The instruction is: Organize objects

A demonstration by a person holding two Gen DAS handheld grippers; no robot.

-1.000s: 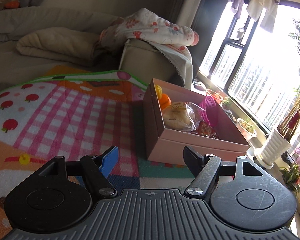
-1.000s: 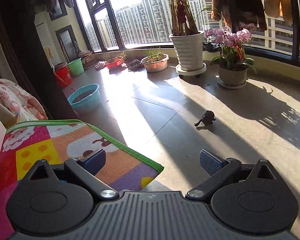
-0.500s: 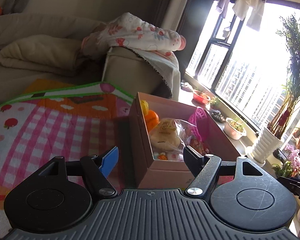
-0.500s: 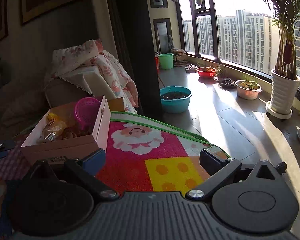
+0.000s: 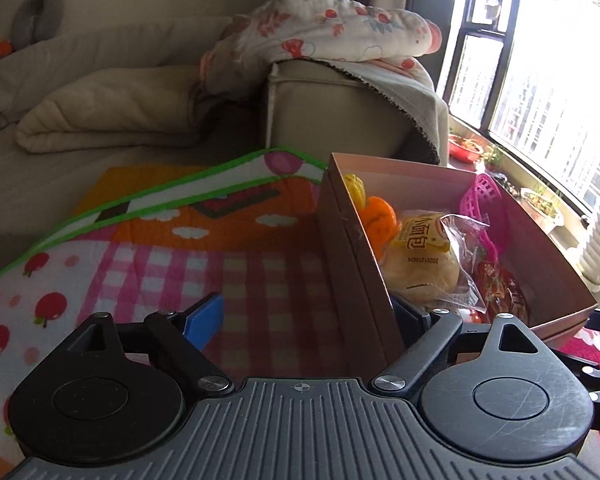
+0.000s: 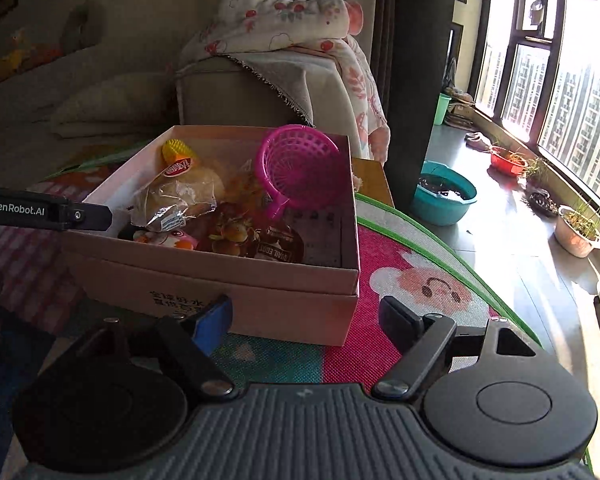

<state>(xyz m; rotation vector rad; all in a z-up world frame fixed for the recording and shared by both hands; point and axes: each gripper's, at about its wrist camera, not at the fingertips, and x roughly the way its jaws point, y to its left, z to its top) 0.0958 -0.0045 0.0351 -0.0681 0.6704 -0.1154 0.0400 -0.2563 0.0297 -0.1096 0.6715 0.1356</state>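
A pink cardboard box point(image 5: 356, 264) point(image 6: 260, 304) stands on the colourful play mat point(image 5: 220, 256). It holds a wrapped bread bun point(image 5: 424, 256) point(image 6: 172, 196), an orange toy point(image 5: 378, 216), a yellow toy point(image 6: 176, 152), a pink plastic basket point(image 6: 300, 164) and a dark snack packet point(image 6: 260, 240). My left gripper point(image 5: 308, 316) is open, its jaws straddling the box's left wall. It also shows at the left of the right wrist view point(image 6: 48, 212). My right gripper point(image 6: 306, 320) is open and empty, just in front of the box's near right corner.
A beige sofa with a floral blanket point(image 5: 332, 32) stands behind the box. To the right are a tiled floor, a teal basin point(image 6: 444, 196), potted plants point(image 6: 580, 228) and tall windows.
Both grippers have closed in on the box. The right one swung from the window side to face it. The left one's jaws now straddle the box's left wall.
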